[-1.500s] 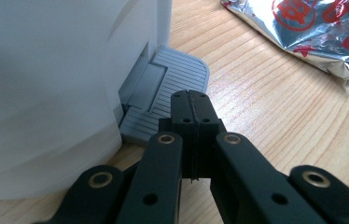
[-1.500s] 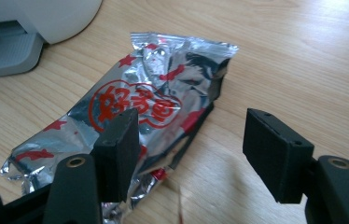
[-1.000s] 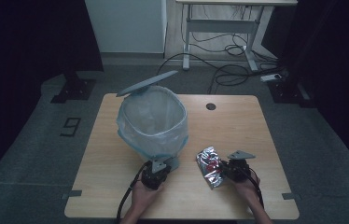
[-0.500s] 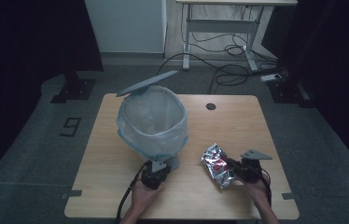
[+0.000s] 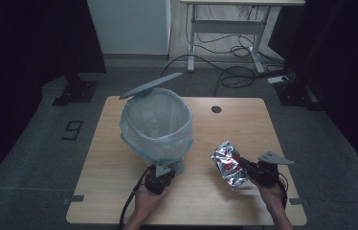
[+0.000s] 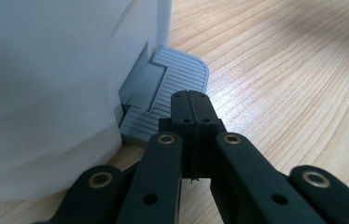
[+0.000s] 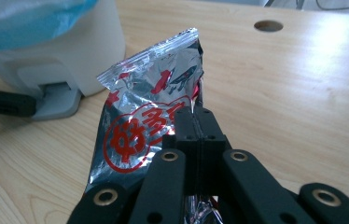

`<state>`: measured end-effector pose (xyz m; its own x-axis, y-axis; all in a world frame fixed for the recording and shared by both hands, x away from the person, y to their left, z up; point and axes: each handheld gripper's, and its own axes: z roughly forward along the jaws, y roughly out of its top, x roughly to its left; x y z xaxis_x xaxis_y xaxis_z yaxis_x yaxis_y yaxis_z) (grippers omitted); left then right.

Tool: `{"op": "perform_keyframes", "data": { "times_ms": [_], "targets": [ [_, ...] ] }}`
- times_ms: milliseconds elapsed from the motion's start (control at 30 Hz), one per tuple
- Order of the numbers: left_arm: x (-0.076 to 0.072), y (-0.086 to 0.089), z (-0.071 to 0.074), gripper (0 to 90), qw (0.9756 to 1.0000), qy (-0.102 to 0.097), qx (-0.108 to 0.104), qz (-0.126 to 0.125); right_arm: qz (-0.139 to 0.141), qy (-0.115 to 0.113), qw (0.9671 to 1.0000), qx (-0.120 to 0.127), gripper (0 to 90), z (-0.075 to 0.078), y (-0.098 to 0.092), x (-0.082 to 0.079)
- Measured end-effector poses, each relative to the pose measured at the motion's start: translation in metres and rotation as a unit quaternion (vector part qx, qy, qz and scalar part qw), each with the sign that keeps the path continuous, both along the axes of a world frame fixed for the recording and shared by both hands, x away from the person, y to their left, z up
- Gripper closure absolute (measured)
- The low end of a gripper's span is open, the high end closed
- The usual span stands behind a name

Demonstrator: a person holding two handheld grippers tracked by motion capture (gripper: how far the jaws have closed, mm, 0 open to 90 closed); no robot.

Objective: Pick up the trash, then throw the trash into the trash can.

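On table, crinkled silver foil packet (image 5: pixel 229 166), red print, torn-looking edge

In my right gripper view, my jaws cover the foil packet's (image 7: pixel 149 116) lower edge. In my left gripper view, the bin's (image 6: pixel 46 93) blurred wall runs past the top edge.

My high view looks forward and down on the wooden table (image 5: pixel 119 191) from afar. My left gripper view sits low, close on the bin's pedal (image 6: pixel 172 79). My right gripper view faces across the table; both share that pedal (image 7: pixel 58 102).
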<state>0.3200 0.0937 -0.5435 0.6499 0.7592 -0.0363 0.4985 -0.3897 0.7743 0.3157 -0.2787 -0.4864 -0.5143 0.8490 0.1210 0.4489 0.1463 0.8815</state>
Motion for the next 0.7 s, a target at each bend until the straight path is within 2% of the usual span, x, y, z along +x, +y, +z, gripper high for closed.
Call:
{"op": "perform_keyframes", "data": {
  "times_ms": [333,500,700],
  "targets": [
    [0.0,0.0,0.0,90.0,1.0,0.0,0.001,-0.001,-0.004,-0.015,0.9998,0.011,89.6,0.011,-0.004,-0.004],
    [0.0,0.0,0.0,90.0,1.0,0.0,0.002,-0.001,-0.001,-0.036,0.9992,0.017,89.6,0.025,-0.004,-0.008],
    [0.001,0.0,0.001,90.0,1.0,0.002,0.004,-0.003,0.005,-0.046,0.9988,0.019,89.6,0.034,0.0,-0.011]
  ]
}}
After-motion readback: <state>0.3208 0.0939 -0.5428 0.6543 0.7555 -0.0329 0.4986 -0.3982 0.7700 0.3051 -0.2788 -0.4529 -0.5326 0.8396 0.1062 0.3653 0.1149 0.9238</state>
